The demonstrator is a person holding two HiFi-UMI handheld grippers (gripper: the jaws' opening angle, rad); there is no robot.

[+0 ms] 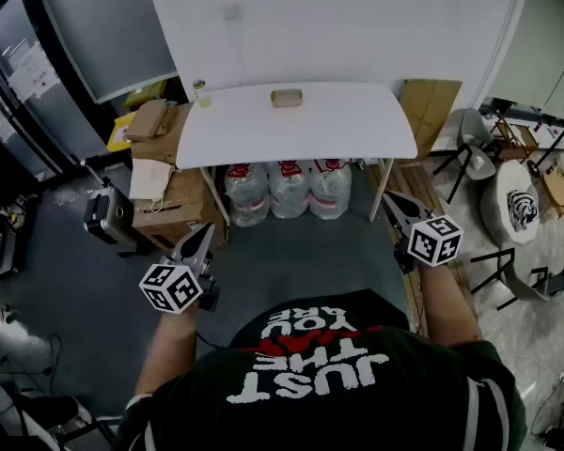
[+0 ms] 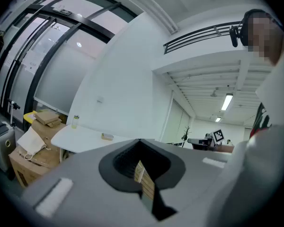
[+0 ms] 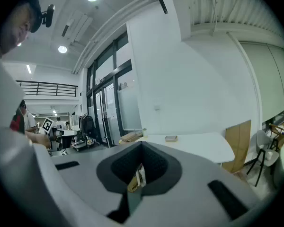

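I stand on a grey floor a step back from a white table (image 1: 301, 130). Both grippers hang low beside my body, well short of the table and touching nothing. My left gripper (image 1: 203, 236) points toward the cardboard boxes (image 1: 164, 191); its jaws meet in a point with nothing between them, as the left gripper view (image 2: 139, 141) also shows. The right gripper (image 1: 391, 200) is near the table's right leg, jaws likewise together and empty (image 3: 142, 144). On the table lie a small tan block (image 1: 287, 98) and a little bottle of yellowish liquid (image 1: 201, 93).
Three large water bottles (image 1: 287, 188) stand under the table. Stacked cardboard boxes and a cloth bag sit to its left, with a dark case (image 1: 108, 216) on the floor. Chairs (image 1: 475, 153), a round stool (image 1: 517, 209) and cardboard (image 1: 430, 101) crowd the right.
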